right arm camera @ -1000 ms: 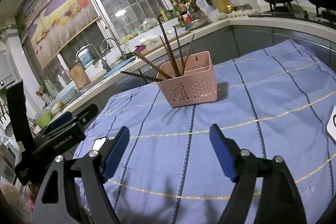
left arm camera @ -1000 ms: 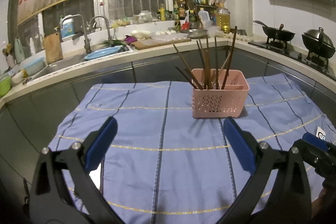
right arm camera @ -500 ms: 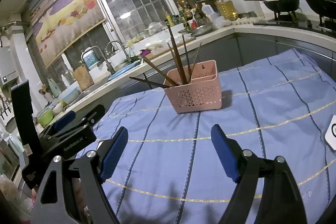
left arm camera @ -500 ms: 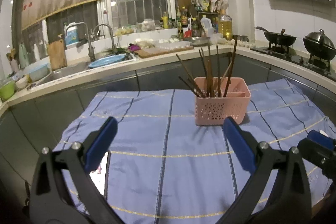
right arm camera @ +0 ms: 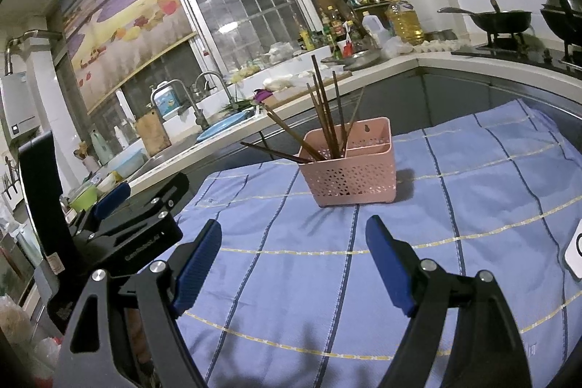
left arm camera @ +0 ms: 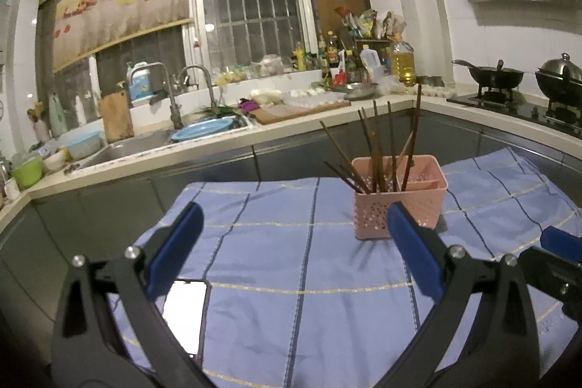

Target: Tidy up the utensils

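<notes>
Chopsticks already stood in the basket, and we saw none left on the cloth

The chopsticks (left arm camera: 378, 148) leaned in the left compartment of the pink basket (right arm camera: 351, 177), far on the blue cloth (left arm camera: 291, 260); our left gripper (left arm camera: 294, 246) and right gripper (right arm camera: 293, 260) hovered near us, both spread wide and holding nothing

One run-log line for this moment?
left gripper: open, empty | right gripper: open, empty | chopsticks: in pink basket | cloth: under basket

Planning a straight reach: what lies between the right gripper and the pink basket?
Only bare blue cloth between right gripper and pink basket, per the right wrist view.
</notes>
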The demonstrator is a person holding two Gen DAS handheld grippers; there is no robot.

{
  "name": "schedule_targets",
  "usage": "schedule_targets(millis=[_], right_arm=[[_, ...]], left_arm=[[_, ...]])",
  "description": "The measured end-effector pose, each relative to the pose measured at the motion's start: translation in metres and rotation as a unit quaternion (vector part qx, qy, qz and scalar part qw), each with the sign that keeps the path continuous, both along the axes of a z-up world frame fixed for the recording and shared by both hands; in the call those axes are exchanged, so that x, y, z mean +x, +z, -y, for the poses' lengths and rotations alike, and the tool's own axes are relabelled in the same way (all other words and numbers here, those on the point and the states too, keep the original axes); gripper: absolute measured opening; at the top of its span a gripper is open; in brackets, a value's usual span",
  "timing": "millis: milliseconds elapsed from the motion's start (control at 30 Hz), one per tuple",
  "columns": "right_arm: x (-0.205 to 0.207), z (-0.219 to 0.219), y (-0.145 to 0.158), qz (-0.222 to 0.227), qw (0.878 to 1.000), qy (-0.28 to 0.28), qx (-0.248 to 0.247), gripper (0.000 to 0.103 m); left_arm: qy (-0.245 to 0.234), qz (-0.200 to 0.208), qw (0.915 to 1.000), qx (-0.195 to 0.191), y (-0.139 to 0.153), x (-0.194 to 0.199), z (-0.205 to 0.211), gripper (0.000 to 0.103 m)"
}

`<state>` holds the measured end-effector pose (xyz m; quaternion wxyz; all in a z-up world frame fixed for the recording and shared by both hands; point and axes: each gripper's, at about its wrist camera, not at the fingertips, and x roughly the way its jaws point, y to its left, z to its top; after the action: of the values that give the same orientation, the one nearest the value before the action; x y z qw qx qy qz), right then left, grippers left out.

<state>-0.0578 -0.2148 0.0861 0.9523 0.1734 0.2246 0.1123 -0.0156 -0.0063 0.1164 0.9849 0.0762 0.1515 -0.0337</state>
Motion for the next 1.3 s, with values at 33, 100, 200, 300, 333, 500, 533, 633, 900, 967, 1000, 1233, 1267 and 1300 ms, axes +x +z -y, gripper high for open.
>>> schedule_targets(millis=[33, 100, 200, 300, 333, 500, 533, 633, 900, 967, 1000, 1233, 1267, 1300], right_arm=[[0.000, 0.000, 0.000, 0.000, 1.000, 0.000, 0.000, 0.081], [0.000, -0.001, 0.000, 0.000, 1.000, 0.000, 0.000, 0.081], [0.000, 0.000, 0.000, 0.000, 1.000, 0.000, 0.000, 0.081], [0.001, 0.000, 0.001, 0.000, 1.000, -0.001, 0.000, 0.081], [0.001, 0.000, 0.001, 0.000, 1.000, -0.001, 0.000, 0.081], [0.001, 0.002, 0.001, -0.001, 1.000, -0.001, 0.001, 0.081], [0.001, 0.002, 0.001, -0.001, 1.000, -0.001, 0.001, 0.081], [0.001, 0.003, 0.000, -0.002, 1.000, -0.005, 0.002, 0.081], [0.001, 0.004, -0.001, -0.005, 1.000, -0.005, 0.002, 0.081], [0.001, 0.005, -0.002, -0.007, 1.000, -0.005, 0.003, 0.081], [0.001, 0.006, -0.001, -0.007, 1.000, -0.005, 0.003, 0.081], [0.001, 0.005, -0.001, -0.007, 1.000, -0.005, 0.003, 0.081], [0.001, 0.006, -0.001, -0.007, 1.000, -0.005, 0.004, 0.081], [0.001, 0.005, -0.001, -0.007, 1.000, -0.005, 0.003, 0.081]], left_arm=[[0.001, 0.002, 1.0000, 0.000, 0.000, -0.001, 0.000, 0.097], [0.004, 0.004, 1.0000, 0.000, 0.001, -0.002, 0.000, 0.097], [0.003, 0.003, 1.0000, -0.002, 0.001, -0.002, 0.000, 0.097], [-0.001, 0.003, 1.0000, -0.007, 0.001, -0.004, 0.000, 0.097], [-0.002, 0.003, 1.0000, -0.009, 0.001, -0.004, 0.000, 0.097], [-0.008, 0.002, 0.9999, -0.012, 0.002, -0.006, 0.002, 0.097], [-0.009, 0.003, 0.9999, -0.012, 0.002, -0.006, 0.002, 0.097], [-0.015, 0.008, 0.9998, -0.014, 0.004, -0.009, 0.005, 0.097], [-0.020, 0.011, 0.9996, -0.013, 0.004, -0.012, 0.007, 0.097], [-0.019, 0.010, 0.9997, -0.015, 0.004, -0.012, 0.006, 0.097], [-0.017, 0.009, 0.9997, -0.016, 0.004, -0.011, 0.006, 0.097], [-0.017, 0.001, 0.9997, -0.019, 0.003, -0.010, 0.005, 0.097], [-0.018, 0.001, 0.9997, -0.018, 0.003, -0.010, 0.006, 0.097], [-0.018, 0.000, 0.9997, -0.017, 0.003, -0.011, 0.007, 0.097]])
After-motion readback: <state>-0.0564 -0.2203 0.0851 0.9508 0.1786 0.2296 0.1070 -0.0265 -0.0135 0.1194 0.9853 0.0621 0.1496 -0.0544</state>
